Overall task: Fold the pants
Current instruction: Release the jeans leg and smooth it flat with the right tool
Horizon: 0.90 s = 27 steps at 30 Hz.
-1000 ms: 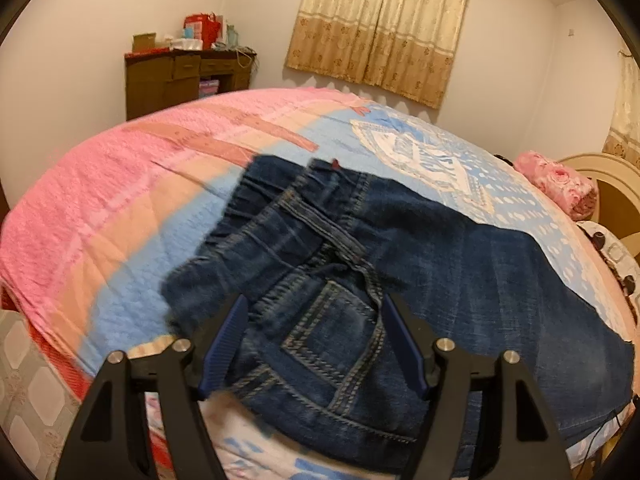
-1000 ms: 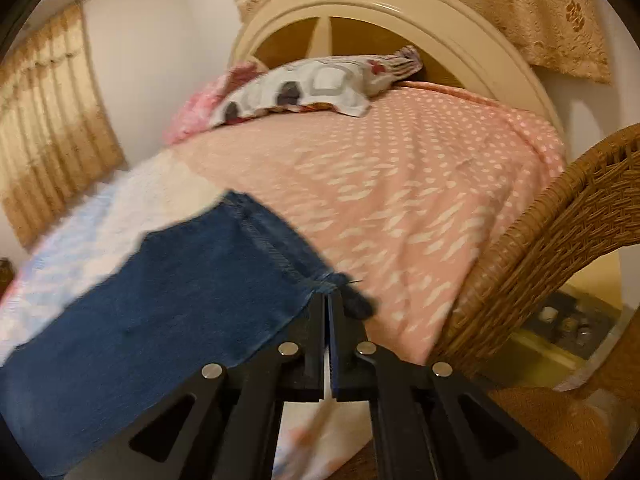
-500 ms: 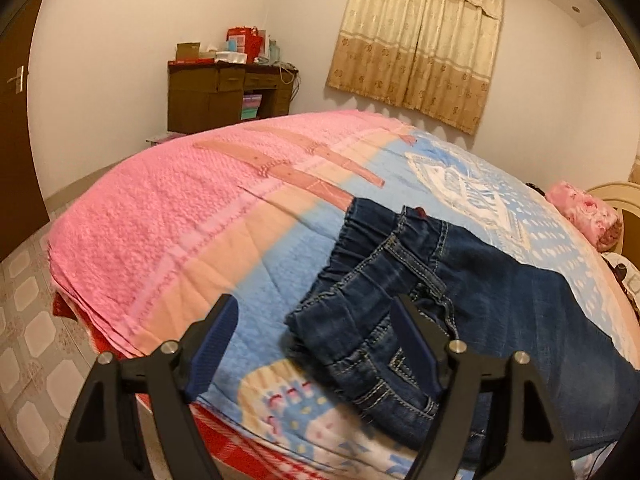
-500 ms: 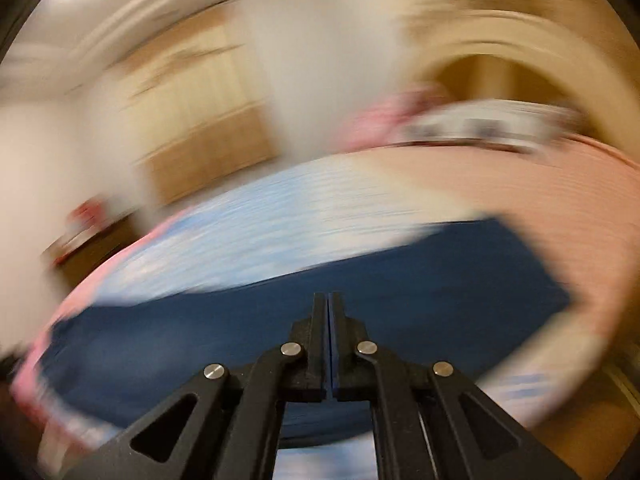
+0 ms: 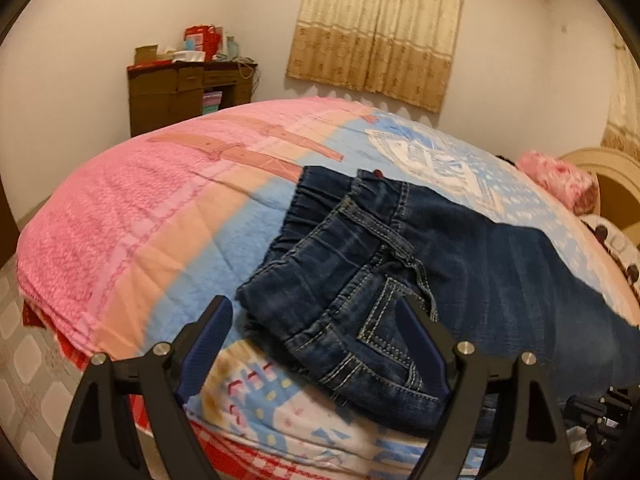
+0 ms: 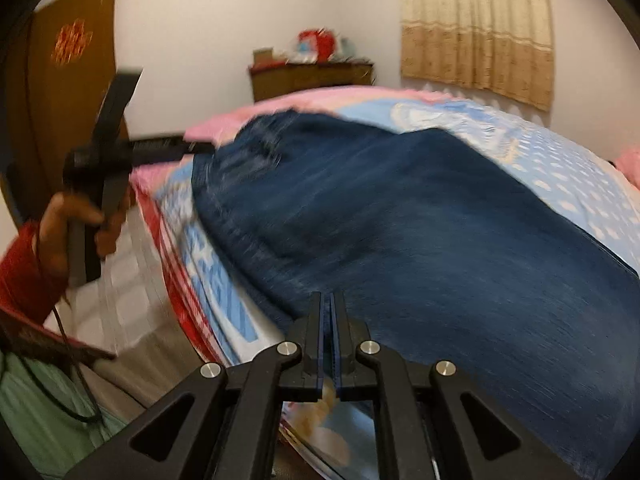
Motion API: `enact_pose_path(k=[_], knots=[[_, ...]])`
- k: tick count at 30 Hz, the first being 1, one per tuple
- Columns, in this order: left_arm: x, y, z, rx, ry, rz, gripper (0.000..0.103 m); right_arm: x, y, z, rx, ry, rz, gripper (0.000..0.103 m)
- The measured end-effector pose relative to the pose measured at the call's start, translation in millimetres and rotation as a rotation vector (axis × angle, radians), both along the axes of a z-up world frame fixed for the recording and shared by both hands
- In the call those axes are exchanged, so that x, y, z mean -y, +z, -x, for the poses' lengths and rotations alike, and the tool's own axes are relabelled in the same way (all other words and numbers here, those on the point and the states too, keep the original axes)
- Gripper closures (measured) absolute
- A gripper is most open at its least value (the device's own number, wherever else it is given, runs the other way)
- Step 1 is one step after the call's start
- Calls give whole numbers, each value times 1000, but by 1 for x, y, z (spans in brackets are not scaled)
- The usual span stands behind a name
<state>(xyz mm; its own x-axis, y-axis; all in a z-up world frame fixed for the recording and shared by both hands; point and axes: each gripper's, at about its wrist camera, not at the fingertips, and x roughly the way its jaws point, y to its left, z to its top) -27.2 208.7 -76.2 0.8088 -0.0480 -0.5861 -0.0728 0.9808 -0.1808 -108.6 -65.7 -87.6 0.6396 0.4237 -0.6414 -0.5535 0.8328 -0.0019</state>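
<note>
Dark blue jeans (image 5: 400,280) lie flat on the bed's pink and blue quilt (image 5: 160,216), waist at the near left and legs running off to the right. My left gripper (image 5: 316,312) hovers over the waist's near corner with its jaws opening. Denim lies between the fingers (image 5: 416,332), but the pads do not press on it. In the right wrist view the jeans (image 6: 440,220) fill the middle. My right gripper (image 6: 328,300) is shut over their near edge, with nothing seen between its pads. The left gripper (image 6: 196,146) shows there at the waistband, held by a hand (image 6: 76,216).
A brown dresser (image 5: 176,92) with boxes stands against the far wall beside a beige curtain (image 5: 376,32). A pink pillow (image 5: 560,176) and the cream headboard (image 5: 612,168) are at the right. Tiled floor (image 5: 24,360) lies off the bed's near left edge. A brown door (image 6: 60,80) stands at the left.
My right gripper, still shut, has swung from the leg hem by the headboard along the jeans toward the waist end. My left gripper has drawn back and its fingers stand wider.
</note>
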Motion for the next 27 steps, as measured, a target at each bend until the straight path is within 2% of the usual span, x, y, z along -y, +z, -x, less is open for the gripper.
enact_pose_path(k=[3, 7, 9, 14, 15, 17, 18, 19, 22, 24, 26, 27], knots=[[2, 0, -2, 4, -20, 2, 17, 0, -1, 4, -23, 36, 15, 99], [4, -6, -7, -7, -26, -9, 17, -8, -4, 16, 19, 60, 109, 99], [3, -10, -8, -17, -26, -5, 17, -5, -11, 4, 3, 69, 143, 99], [1, -12, -5, -16, -26, 3, 17, -6, -17, 9, 26, 75, 233, 98], [1, -12, -5, -14, -26, 9, 17, -5, -16, 10, 27, 73, 230, 95], [0, -12, -4, -15, -27, 16, 15, 2, -13, 12, 19, 54, 194, 73], [1, -13, -4, -16, -31, 18, 15, 5, -11, 13, 21, 49, 179, 53], [3, -12, -3, -17, -41, 18, 15, 8, -10, 16, 36, 45, 174, 45], [11, -11, 0, -17, -63, -13, 12, 7, -6, 22, 134, 2, 240, 45], [15, -10, 2, -14, -71, -30, 9, 9, -4, 22, 159, -13, 264, 45], [16, -9, 4, -14, -72, -28, 9, 8, -10, 16, 147, -15, 302, 51], [15, -10, 5, -16, -70, -25, 9, 7, -15, 13, 135, 0, 319, 57]])
